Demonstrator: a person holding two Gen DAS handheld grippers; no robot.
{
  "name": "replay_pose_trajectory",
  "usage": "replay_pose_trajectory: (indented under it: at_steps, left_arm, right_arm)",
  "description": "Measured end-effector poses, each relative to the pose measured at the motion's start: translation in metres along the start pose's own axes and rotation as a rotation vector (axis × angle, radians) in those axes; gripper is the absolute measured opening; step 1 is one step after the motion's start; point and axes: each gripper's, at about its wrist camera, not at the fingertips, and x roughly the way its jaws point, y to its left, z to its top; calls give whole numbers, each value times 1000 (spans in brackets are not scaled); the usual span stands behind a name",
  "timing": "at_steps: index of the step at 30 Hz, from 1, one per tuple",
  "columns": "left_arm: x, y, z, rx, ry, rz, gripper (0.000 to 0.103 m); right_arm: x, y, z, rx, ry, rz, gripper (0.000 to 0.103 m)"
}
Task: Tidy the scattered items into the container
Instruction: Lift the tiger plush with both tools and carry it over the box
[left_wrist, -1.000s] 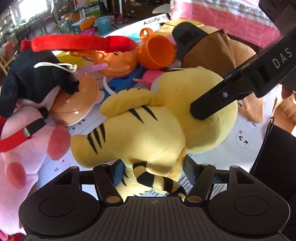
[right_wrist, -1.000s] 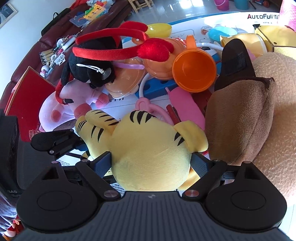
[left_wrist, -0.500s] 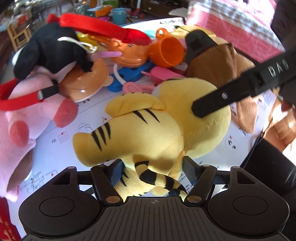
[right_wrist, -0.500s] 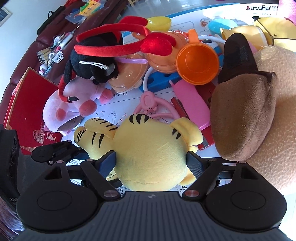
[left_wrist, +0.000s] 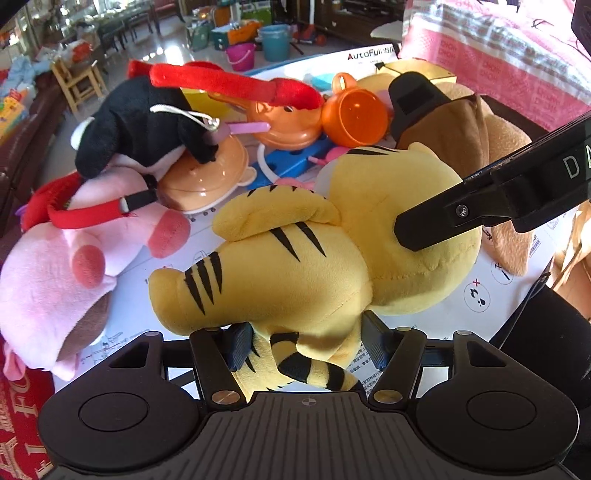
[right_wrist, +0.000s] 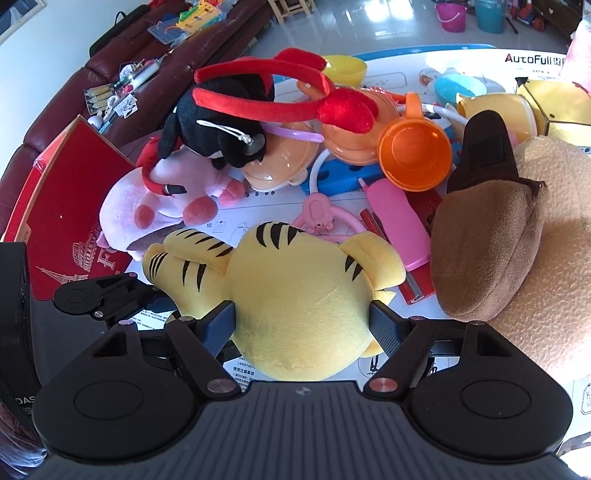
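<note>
Left gripper (left_wrist: 306, 345): clenched on the tiger's tail end, jaws having just closed a little further.
Tiger (left_wrist: 295, 266): yellow plush toy, held at both ends; against the earlier frames it has come up off the white sheet (left_wrist: 155, 321), near its front edge.
Right gripper (right_wrist: 303, 325): grasping the tiger's head, jaws just narrowed — pads sunk into the plush.
Box (right_wrist: 66, 206): red, at the sheet's left edge — probably the container.
Meaning: pickup secured; carrying across comes next.

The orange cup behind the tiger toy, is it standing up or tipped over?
Tipped over. The orange cup lies on its side, its open mouth facing the camera and its handle pointing up.
</note>
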Motion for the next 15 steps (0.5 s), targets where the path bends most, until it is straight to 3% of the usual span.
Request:
replay_pose_trajectory:
  at_steps: [9, 15]
  left_arm:
    - [-38, -3, 3, -28, -79, 40, 63]
    - [-93, 12, 10, -79, -182, 116, 63]
  right_arm:
    - [-30, 22, 2, -61, -75, -13, 81]
    - [-65, 63, 19, -178, -167, 10, 81]
